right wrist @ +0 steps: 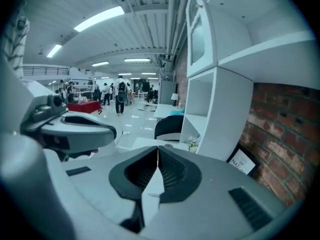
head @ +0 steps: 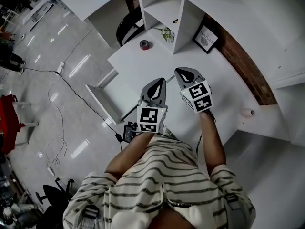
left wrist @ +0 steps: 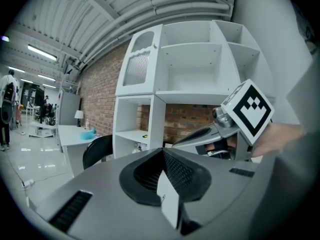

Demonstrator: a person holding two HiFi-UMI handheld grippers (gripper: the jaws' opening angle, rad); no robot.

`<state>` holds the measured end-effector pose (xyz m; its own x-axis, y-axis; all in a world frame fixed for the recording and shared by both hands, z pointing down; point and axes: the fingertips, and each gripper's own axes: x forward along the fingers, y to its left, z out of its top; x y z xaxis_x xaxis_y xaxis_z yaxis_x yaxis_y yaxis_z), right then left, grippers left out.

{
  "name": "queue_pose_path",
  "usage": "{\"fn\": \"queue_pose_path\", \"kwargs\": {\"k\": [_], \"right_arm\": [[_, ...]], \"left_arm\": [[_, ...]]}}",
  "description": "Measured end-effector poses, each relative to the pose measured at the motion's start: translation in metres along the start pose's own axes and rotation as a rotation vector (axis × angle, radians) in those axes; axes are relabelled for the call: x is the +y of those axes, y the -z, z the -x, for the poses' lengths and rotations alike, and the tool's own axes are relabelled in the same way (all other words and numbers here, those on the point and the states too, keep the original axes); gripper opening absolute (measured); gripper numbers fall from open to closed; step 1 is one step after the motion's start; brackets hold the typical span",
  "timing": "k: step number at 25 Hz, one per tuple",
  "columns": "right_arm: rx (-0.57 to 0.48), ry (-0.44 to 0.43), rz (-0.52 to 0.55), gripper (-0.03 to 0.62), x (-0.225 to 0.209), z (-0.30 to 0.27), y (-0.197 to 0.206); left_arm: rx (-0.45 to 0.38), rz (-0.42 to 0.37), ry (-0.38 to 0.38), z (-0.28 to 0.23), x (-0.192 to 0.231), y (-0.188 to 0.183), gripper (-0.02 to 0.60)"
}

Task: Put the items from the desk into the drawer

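Note:
In the head view both grippers hover side by side over the near part of the white desk (head: pixel 143 66). My left gripper (head: pixel 159 82) is shut and empty, and so is my right gripper (head: pixel 178 72). A red tape roll (head: pixel 144 44) lies on the desk beyond them, near a small potted plant (head: pixel 166 34) and a framed sign (head: pixel 206 38). A white drawer (head: pixel 104 99) stands pulled out at the desk's left side. In each gripper view the ribbed jaws meet with nothing between them: left gripper (left wrist: pixel 162 152), right gripper (right wrist: pixel 158 151).
A white shelf unit (head: pixel 164 8) stands on the desk's far end against a brick wall. A small pale roll (head: pixel 246 112) lies at the desk's right edge. A black chair (head: pixel 127 26) sits behind the desk. Cables (head: pixel 62 87) trail over the floor at the left.

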<state>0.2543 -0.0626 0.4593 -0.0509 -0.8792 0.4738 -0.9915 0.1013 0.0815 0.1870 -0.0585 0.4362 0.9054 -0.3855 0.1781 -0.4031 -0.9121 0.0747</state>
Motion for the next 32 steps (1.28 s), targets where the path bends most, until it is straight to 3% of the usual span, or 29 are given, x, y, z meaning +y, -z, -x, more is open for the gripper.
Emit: {"fn": "queue_pose_path", "kwargs": {"k": [6, 13, 21, 32], "right_arm": [[0.146, -0.084, 0.205, 0.012, 0.01, -0.017, 0.016], [0.234, -0.176, 0.427, 0.012, 0.021, -0.031, 0.03], [0.415, -0.305, 0.747, 0.012, 0.013, -0.055, 0.08], [0.528, -0.495, 0.942, 0.012, 0.008, -0.073, 0.128]], "left_arm": [[0.005, 0.005, -0.004, 0.004, 0.005, 0.004, 0.006], [0.013, 0.005, -0.004, 0.007, 0.007, 0.007, 0.006], [0.041, -0.005, 0.014, 0.006, 0.005, 0.016, 0.006], [0.058, 0.001, 0.036, 0.004, 0.004, 0.021, 0.006]]}}
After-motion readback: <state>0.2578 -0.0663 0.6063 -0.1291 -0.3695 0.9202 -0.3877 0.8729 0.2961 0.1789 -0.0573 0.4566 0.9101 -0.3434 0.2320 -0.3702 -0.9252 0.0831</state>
